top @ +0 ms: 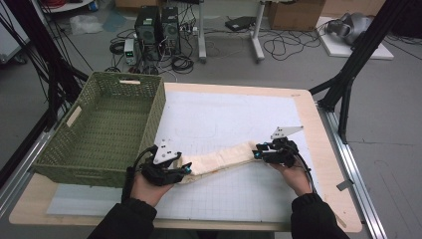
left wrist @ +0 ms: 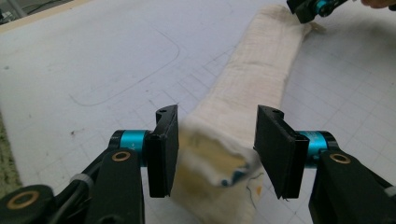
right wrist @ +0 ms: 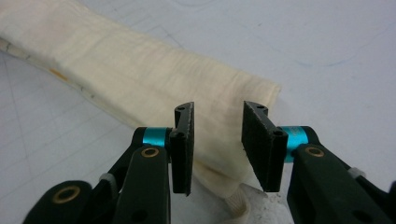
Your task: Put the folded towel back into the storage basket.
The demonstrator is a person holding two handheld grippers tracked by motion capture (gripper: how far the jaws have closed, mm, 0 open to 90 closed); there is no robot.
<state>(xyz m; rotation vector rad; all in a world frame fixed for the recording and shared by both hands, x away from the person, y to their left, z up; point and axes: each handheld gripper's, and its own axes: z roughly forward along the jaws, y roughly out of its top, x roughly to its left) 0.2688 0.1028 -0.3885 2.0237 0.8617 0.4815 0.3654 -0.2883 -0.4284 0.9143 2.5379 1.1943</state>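
Note:
A long cream cloth [top: 224, 157], folded into a narrow strip, lies slantwise on the white mat [top: 224, 114]. My left gripper [top: 186, 168] is at its near left end. In the left gripper view the jaws of the left gripper [left wrist: 217, 151] stand open on either side of the cloth's [left wrist: 257, 79] bunched end. My right gripper [top: 257, 151] is at the far right end. In the right gripper view the right gripper [right wrist: 217, 140] is open, with the cloth's [right wrist: 116, 70] folded end between and under its jaws. The right gripper [left wrist: 310, 7] also appears at the far end in the left gripper view.
A green woven basket [top: 154, 119] stands empty on the table's left side, close to my left hand. The wooden table edge [top: 308, 119] runs just right of the mat. Black frame posts, cables and computers stand on the floor beyond.

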